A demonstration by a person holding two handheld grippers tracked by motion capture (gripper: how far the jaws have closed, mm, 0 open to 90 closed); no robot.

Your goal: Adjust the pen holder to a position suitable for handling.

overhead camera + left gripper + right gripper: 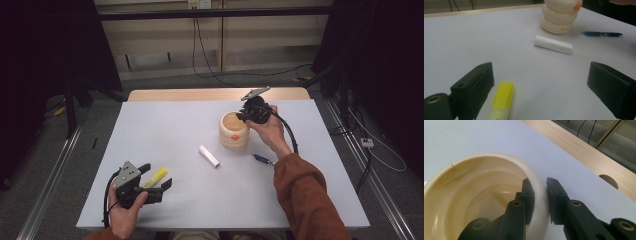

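Where the matte white table (165,130) spreads flat and rectangular, edged at the far side by a pale wood-grain strip (210,94). Toward the right of centre, a cream holder (234,131), round and ribbed in three stacked bulging rings, smooth and glossy inside, open at the top, with a small orange knob (234,136) on its near side. Pinched on the holder's rounded rim by the right gripper (539,185): one black jaw inside the bowl, the other outside, both pads pressed against the wall. Gripped from behind by a hand in a rust-orange sleeve (305,195), with a black cable curving off toward the forearm. At the near left corner, the left gripper (159,178), black and blocky under a grey three-cornered plate, jaws spread wide and level over the tabletop, nothing pressed between them. Just beside its left jaw, a yellow highlighter (501,100), translucent plastic, squared at the cap. Between the two grippers, a white rectangular block (209,156), smooth and matte, lying slanted. Near the holder's right, a slim blue pen (262,159), flat on the table.
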